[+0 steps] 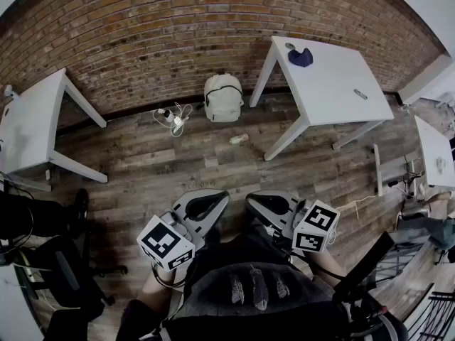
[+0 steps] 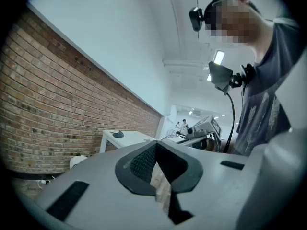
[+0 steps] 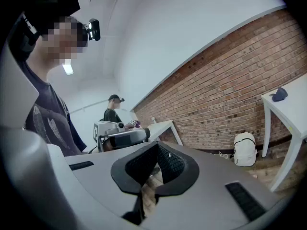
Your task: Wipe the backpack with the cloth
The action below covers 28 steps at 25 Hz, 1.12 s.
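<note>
Rough red brick wall [image 1: 142, 34] closes the far side of the room, with a dark wood-plank floor [image 1: 178, 169] running from it toward the near edge, where the person stands. The white backpack [image 1: 223, 98] sits upright on the floor at the foot of that wall, roughly centre, beside the left leg of the right-hand white table [image 1: 334, 84]. The dark blue cloth [image 1: 301, 57] lies bunched at that table's far left corner, near the backpack but up on the tabletop and not touching it. A tangle of white cables [image 1: 173, 117] lies on the floor just left of the backpack, and a small pale bottle-like object [image 1: 239, 139] lies a little nearer than it. Another white table [image 1: 32, 119] stands at the left. Both tools are held low and close to the person's body, well apart from cloth and backpack alike. The left gripper [image 2: 156, 143] is clenched with its jaw tips meeting on nothing, and the right gripper [image 3: 156, 145] is likewise closed and empty. Judging by this, the task has not started: the cloth is not yet picked up and no wiping has begun. Still ahead are fetching the cloth, bringing it to the backpack and wiping it.
</note>
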Motion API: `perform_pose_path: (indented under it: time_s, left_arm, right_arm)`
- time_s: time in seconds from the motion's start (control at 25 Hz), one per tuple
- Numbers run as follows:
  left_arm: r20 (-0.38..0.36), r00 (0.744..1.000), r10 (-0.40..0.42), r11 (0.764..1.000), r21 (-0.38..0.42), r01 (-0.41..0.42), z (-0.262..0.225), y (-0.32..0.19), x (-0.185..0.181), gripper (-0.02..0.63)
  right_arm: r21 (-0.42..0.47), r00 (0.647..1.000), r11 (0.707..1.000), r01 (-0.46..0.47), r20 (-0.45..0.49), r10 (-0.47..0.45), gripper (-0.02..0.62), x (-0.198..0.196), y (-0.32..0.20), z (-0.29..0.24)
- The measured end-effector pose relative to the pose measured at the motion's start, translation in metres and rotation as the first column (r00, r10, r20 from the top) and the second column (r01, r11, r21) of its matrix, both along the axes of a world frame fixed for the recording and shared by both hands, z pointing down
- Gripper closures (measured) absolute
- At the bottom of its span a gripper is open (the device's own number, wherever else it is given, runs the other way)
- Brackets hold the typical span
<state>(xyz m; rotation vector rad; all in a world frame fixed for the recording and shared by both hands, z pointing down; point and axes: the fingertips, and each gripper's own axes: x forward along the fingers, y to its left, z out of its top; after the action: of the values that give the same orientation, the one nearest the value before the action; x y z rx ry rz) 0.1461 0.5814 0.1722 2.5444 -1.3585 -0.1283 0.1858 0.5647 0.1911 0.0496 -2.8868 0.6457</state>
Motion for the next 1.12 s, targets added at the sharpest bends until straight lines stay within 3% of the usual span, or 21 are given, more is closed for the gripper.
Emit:
perform_pose_path:
  time_s: [0.28,0.68,1.12]
  left_arm:
    - [0.023,0.998,-0.066,0.997,-0.04,0.067,-0.007,-0.063,0.021,0.608]
    - [0.153,0.987,-0.039,0.993,-0.101,0.055,-0.015,-0.178,0.09,0.608]
    - [0.241,0.964,-0.112,0.98,-0.135,0.147,-0.02,-0.247,0.119,0.609]
  right_arm:
    - [-0.009,0.999,0.999,0.031,0.028,-0.031,0.597,0.023,-0.062,-0.003]
    - [-0.079,0.997,0.997,-0.022,0.075,0.028,0.597,0.105,-0.178,0.008]
    - [-0.122,0.998,0.992,0.032,0.062,-0.024,0.597,0.143,-0.259,0.027]
